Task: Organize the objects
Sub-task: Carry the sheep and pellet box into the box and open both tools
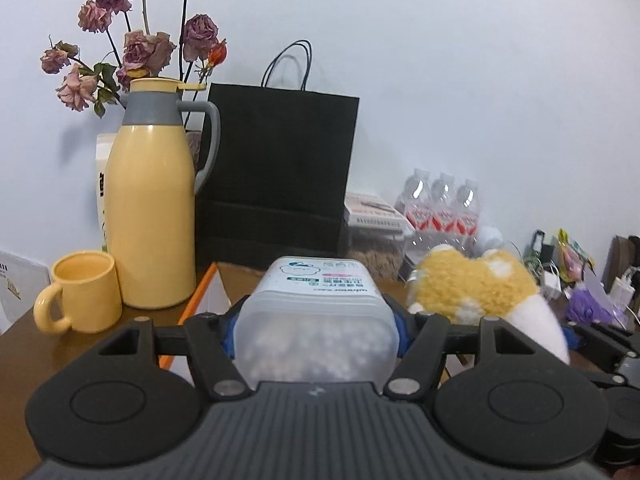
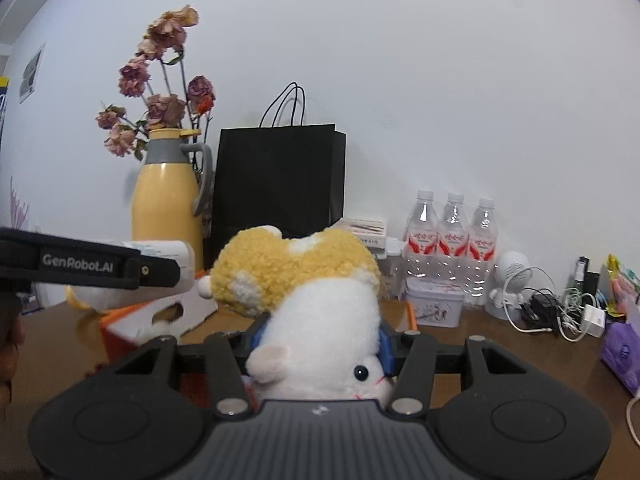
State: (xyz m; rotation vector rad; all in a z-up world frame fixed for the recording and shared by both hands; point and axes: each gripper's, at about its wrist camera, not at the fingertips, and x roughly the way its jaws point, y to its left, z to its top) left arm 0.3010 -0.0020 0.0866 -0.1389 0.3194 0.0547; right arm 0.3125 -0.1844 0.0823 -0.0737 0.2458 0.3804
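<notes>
Above the brown tabletop (image 2: pixel 460 344), both grippers are raised with their loads off the surface, and open room lies mainly to the front right, where bare wood runs toward a tangle of cables (image 2: pixel 552 312). Along the white wall the back edge is crowded: a yellow thermos jug (image 1: pixel 150 216) with a matching mug (image 1: pixel 82 290), a black paper bag (image 1: pixel 276 172), and three clear water bottles (image 2: pixel 452 232). The left gripper (image 1: pixel 316 332) is clamped on a frosted plastic container (image 1: pixel 316 320), a rounded box with its long axis running straight away from the camera and its labelled end facing the bag; white pellets show through its wall. The right gripper (image 2: pixel 320 344) grips a plush hamster (image 2: pixel 316 304), fuzzy, white-bellied with a curly yellow back, its long axis also pointing forward, its face toward the camera. Below the container sits an orange-edged cardboard box (image 2: pixel 176 316).
</notes>
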